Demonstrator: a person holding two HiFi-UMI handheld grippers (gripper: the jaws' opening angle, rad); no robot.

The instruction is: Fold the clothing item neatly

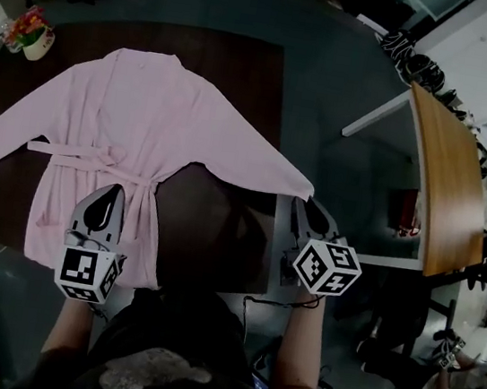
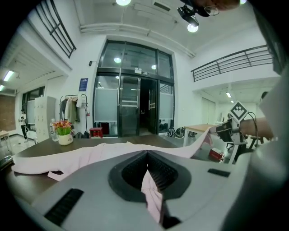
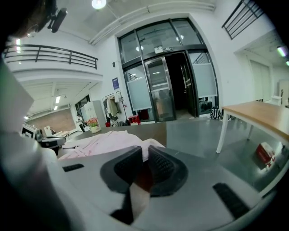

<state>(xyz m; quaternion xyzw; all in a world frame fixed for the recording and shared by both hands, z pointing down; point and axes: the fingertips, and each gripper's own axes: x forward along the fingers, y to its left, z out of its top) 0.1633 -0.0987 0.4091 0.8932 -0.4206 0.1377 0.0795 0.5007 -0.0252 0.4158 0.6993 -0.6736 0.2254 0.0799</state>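
Pale pink cloth robe (image 1: 147, 111). Left gripper (image 1: 110, 192) clamps lower front, six o'clock; right gripper (image 1: 307, 206) clamps cuff (image 1: 302, 187), three o'clock. We'd fold taut.

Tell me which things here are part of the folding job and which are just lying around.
Job: pink robe; left gripper and right gripper, both clamped on it; dark table under it.
Lying about: flower pot; wooden table; red pack on the floor.

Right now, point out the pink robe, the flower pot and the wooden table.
pink robe (image 1: 160, 118), head view, on its chest panel.
flower pot (image 1: 39, 44), head view, on the white pot's side.
wooden table (image 1: 450, 175), head view, on the middle of its top.
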